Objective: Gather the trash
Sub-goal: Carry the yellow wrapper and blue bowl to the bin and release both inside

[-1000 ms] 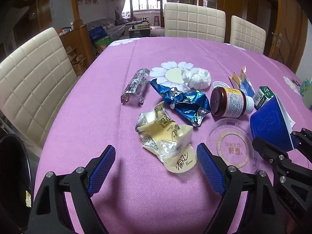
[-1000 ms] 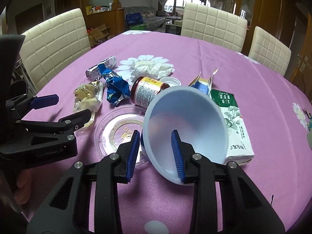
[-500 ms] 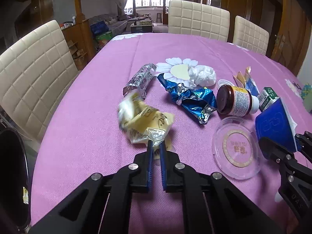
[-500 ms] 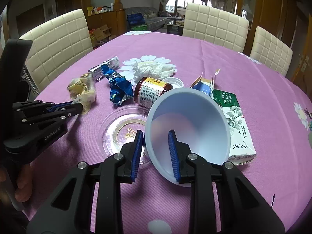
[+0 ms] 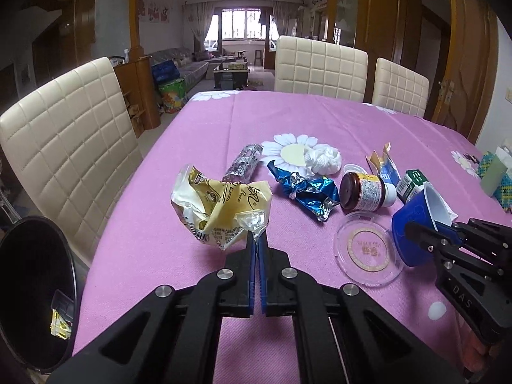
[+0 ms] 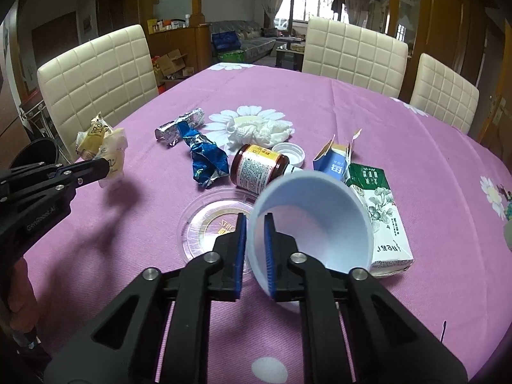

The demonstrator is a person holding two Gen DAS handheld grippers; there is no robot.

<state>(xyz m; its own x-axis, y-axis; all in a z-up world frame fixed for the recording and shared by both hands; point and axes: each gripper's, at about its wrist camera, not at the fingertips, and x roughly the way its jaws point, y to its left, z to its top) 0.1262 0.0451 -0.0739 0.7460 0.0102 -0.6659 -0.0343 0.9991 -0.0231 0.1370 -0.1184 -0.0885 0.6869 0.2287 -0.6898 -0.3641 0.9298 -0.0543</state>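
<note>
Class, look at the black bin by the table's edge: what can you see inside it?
Inside the black bin, a yellow wrapper scrap lies near the bottom. The rest of its interior is dark, so nothing else can be made out.

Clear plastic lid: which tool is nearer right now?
Right. The right tool, clamped on the blue cup, hangs directly beside the clear lid. The left tool, holding the yellow wrapper, is off to the lid's left.

Crumpled yellow snack wrapper (image 5: 220,214): clamped at one edge in left gripper (image 5: 256,249), above purple tablecloth (image 5: 160,249), left of crumpled blue foil wrapper (image 5: 308,192). Brown glass jar (image 5: 364,191): on its side, right of foil. Clear round plastic lid (image 5: 368,252): flat, before jar. Blue paper cup (image 6: 316,220): rim pinched in right gripper (image 6: 254,240), right of lid. Black bin (image 5: 35,288): beyond table's left edge.
</note>
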